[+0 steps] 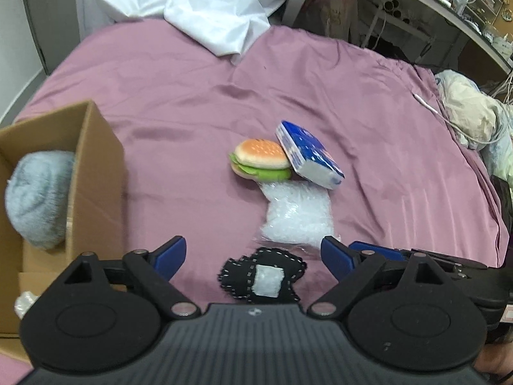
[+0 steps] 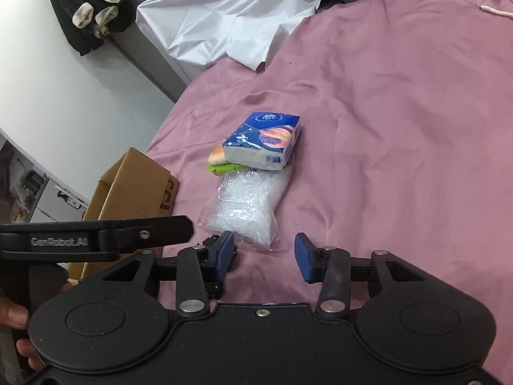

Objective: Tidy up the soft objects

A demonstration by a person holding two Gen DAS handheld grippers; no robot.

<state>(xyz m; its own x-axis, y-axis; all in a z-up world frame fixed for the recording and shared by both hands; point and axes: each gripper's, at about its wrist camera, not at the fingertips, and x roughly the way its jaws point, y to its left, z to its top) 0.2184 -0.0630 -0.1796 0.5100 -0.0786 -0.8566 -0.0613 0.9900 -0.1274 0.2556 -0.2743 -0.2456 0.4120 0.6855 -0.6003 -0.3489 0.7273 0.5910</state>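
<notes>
Left wrist view: soft things waited on the pink bed (image 1: pixel 368 122).
The left gripper (image 1: pixel 253 253) had its fingers wide apart, holding nothing, over a black patch toy (image 1: pixel 237 276). The right gripper (image 2: pixel 264 253) was part open and empty too. Past them lay a clear plastic bag (image 1: pixel 296 218), a toy burger (image 1: pixel 259 160) and a blue tissue pack (image 1: pixel 307 154). Only a gray fluffy thing (image 1: pixel 38 199) sat in the cardboard box (image 1: pixel 96 166). Four were left.
</notes>
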